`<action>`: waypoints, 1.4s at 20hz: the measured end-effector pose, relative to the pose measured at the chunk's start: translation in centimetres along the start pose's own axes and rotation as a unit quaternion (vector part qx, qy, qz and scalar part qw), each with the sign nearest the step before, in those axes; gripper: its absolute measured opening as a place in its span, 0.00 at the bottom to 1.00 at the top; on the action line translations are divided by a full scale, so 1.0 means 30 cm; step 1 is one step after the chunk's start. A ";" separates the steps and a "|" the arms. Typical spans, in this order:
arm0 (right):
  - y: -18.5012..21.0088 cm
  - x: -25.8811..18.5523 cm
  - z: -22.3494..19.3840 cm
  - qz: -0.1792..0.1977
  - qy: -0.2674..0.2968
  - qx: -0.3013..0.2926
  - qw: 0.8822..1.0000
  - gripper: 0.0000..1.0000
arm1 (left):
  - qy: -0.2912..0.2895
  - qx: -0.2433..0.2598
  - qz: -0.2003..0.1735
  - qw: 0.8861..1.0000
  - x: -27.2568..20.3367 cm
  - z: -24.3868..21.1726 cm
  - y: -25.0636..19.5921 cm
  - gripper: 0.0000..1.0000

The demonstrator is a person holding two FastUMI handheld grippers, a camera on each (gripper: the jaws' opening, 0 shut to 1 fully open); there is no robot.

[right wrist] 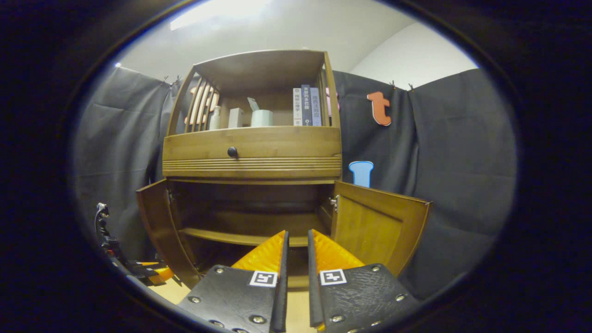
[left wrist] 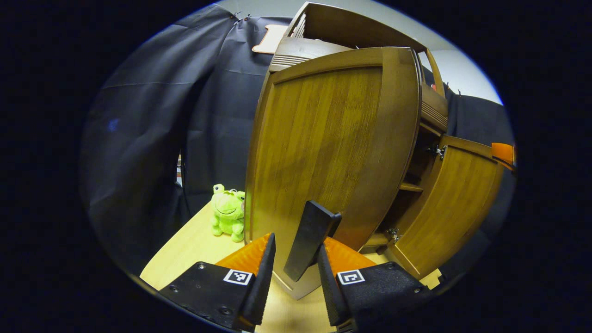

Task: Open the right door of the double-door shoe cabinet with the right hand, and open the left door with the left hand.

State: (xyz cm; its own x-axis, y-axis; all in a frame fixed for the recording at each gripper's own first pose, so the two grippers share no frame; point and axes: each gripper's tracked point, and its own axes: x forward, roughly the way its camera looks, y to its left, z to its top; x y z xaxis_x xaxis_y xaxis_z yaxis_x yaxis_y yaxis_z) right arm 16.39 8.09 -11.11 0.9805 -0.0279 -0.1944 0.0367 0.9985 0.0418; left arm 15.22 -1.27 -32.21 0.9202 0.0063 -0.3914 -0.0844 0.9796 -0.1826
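In the right gripper view the wooden shoe cabinet (right wrist: 252, 159) faces me with both lower doors swung out, the left door (right wrist: 157, 222) and the right door (right wrist: 381, 226). My right gripper (right wrist: 296, 261) hangs in front of the open compartment, shut, with nothing between its fingers. In the left gripper view the left door (left wrist: 323, 148) stands close and wide open. Its black handle (left wrist: 309, 238) lies between the fingers of my left gripper (left wrist: 296, 273), which is open; the left finger is clear of the handle. The right door (left wrist: 455, 208) shows beyond.
A green frog plush (left wrist: 228, 212) sits on the light wooden floor (left wrist: 189, 249) left of the cabinet. Above the doors is a drawer with a black knob (right wrist: 232, 151), and a shelf holding books (right wrist: 306, 107) and bottles. Black cloth walls surround the cabinet.
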 end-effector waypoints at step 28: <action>0.294 0.167 -0.095 0.106 0.039 0.022 0.993 0.19 | -0.014 0.009 0.135 0.991 -0.211 0.069 0.442 0.48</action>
State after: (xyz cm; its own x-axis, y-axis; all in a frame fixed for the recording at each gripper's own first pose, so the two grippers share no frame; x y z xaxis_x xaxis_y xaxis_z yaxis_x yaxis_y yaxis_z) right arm 21.06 16.91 -14.50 0.9492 0.1881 -0.2523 -0.1587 0.9784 0.1323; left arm 9.05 12.11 -30.29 0.8752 0.2734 -0.3992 -0.3215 0.9451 -0.0577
